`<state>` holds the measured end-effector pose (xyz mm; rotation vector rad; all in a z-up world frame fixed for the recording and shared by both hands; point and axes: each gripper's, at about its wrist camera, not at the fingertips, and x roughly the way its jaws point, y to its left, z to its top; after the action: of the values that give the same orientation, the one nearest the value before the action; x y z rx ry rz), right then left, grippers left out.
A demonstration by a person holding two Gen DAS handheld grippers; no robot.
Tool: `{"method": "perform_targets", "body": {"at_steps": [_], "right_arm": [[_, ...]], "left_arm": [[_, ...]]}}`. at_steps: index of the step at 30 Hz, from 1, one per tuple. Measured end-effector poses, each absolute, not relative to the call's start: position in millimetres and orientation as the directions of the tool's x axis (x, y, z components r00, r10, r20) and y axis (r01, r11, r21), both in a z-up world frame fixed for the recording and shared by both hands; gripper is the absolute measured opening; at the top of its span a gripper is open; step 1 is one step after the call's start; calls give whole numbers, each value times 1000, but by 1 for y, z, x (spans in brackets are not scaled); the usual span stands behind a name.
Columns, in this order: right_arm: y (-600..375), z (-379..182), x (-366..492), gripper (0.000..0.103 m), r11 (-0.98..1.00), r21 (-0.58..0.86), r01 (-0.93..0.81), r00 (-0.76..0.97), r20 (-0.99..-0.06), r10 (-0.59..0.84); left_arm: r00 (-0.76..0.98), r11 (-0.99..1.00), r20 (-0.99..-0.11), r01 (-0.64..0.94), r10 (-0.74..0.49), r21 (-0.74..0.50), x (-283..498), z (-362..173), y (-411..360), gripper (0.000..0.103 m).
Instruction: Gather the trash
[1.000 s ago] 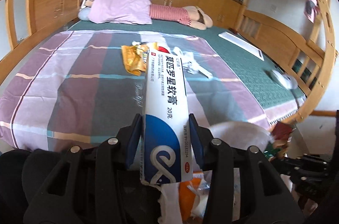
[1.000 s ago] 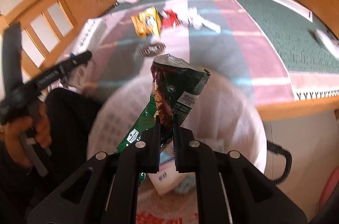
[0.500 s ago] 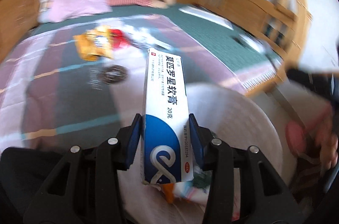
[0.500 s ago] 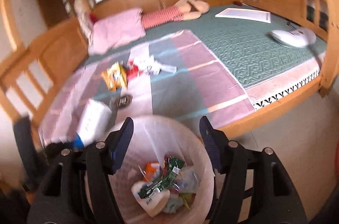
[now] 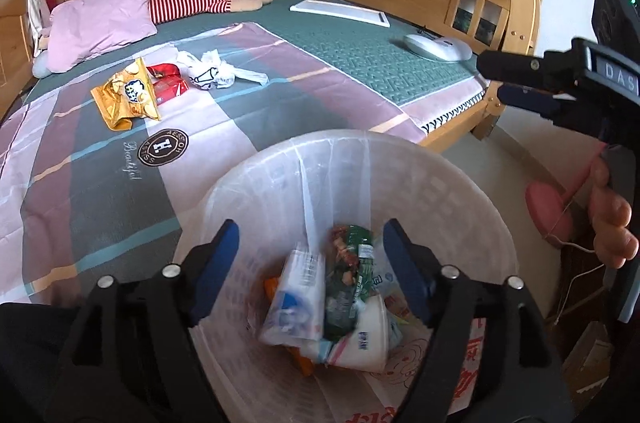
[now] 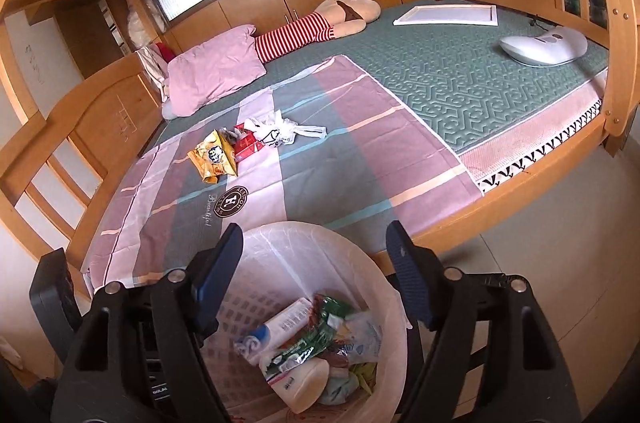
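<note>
Below, both sets of tongs hang over the round, lattice-walled white bin [image 5: 472, 199] with its thin clear liner: the left gripper [image 5: 310, 263] and the right gripper [image 6: 314, 263] each have blue-padded jaws opening, nothing between them. Crinkled wrappers and a flat white-and-blue box [image 5: 298, 297] lie heaped inside, while a glossy yellow chip bag [image 5: 126, 95], a red packet [image 5: 170, 85] and crumpled white plastic [image 5: 212, 75] rest on the striped bedsheet [image 5: 280, 75].

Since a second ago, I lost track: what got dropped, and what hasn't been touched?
Both let go: the left hand-held gripper released the ointment box and the right hand-held gripper the green snack bag; both now lie in the lined bin. Jaws are opening, empty. The yellow chip bag, red packet and white wrappers stayed on the bed.
</note>
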<state>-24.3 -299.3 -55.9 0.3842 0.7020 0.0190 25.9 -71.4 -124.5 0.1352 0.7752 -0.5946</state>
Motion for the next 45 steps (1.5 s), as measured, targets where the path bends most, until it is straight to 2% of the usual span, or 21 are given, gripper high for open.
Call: {"method": "perform_targets", "body": {"at_steps": [2, 7, 45], "right_arm": [[-299, -57, -24, 74, 929, 352, 113, 765, -628, 145], [-297, -60, -23, 75, 931, 350, 109, 760, -633, 149], [-281, -71, -13, 75, 934, 350, 77, 731, -657, 186]], "left_arm": [[571, 833, -686, 545, -450, -94, 26, -123, -71, 84], [601, 852, -669, 515, -437, -95, 29, -120, -65, 88], [698, 935, -627, 311, -346, -169, 41, -114, -26, 93]]}}
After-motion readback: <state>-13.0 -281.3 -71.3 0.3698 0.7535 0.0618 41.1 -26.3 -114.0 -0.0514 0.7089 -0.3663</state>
